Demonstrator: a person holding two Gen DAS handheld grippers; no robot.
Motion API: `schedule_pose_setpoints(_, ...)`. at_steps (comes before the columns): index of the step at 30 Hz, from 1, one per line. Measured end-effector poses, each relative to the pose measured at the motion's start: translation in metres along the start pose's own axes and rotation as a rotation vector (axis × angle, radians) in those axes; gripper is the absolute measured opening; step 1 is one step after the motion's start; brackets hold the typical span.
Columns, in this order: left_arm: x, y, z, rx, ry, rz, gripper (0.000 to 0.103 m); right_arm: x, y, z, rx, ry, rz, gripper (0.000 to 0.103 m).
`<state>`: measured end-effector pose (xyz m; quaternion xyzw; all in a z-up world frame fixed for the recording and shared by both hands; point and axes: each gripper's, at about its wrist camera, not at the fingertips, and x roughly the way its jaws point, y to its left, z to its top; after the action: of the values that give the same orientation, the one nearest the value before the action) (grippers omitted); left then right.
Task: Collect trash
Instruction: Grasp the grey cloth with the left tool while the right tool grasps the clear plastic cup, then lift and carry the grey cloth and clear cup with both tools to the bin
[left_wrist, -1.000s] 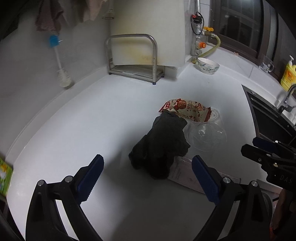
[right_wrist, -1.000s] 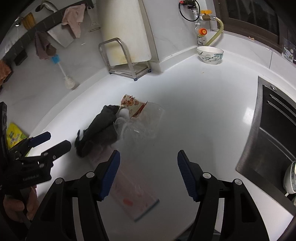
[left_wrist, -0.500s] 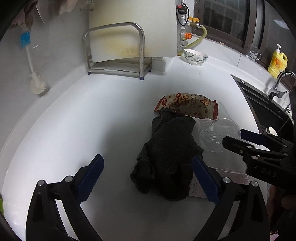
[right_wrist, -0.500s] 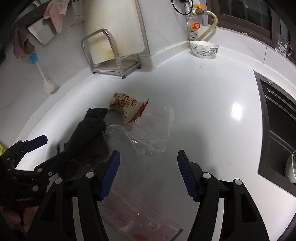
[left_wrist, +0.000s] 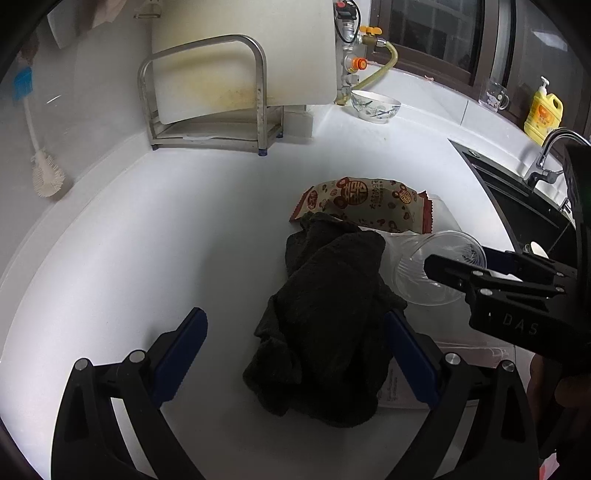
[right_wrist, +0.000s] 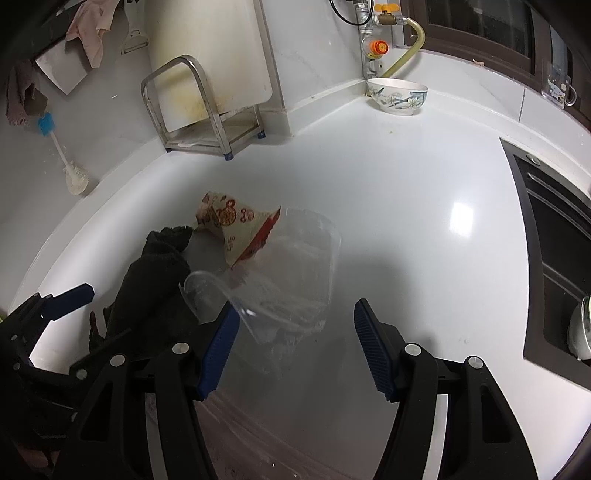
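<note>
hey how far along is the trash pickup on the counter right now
Nothing looks collected yet. Both grippers are open and empty: the left gripper hangs over the dark cloth, the right gripper over the clear plastic cup. The snack wrapper and clear plastic container also remain.

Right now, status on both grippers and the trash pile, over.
Left gripper open over the dark cloth. Right gripper open at the clear plastic cup. Nothing held. Cloth overlaps the snack wrapper.
</note>
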<state>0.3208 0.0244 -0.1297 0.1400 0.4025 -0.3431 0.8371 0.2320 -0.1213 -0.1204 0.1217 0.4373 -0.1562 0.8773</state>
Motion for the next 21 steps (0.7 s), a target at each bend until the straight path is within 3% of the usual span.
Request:
schedule_pose_setpoints(6,0.006,0.001,0.002,0.004,-0.004,0.007,0.092,0.0,0.0,0.003,-0.013,-0.01,0.004,0.058)
schedule_pose_setpoints(13,0.007,-0.01,0.003,0.018,0.013,-0.049,0.047,0.002,0.0,0.002,-0.02,0.012,0.035,0.028)
schedule_pose_setpoints(14,0.007,-0.011,0.003,0.02,0.015,-0.047,0.044,0.002,0.0,0.002,-0.021,0.013,0.038,0.022)
schedule_pose_setpoints(16,0.006,-0.014,0.003,0.019,0.018,-0.044,0.035,0.0,0.001,0.002,-0.027,0.01,0.043,0.019)
schedule_pose_setpoints(21,0.001,-0.013,0.003,-0.002,0.023,-0.035,0.028,-0.009,0.0,0.002,-0.027,-0.008,0.046,0.019)
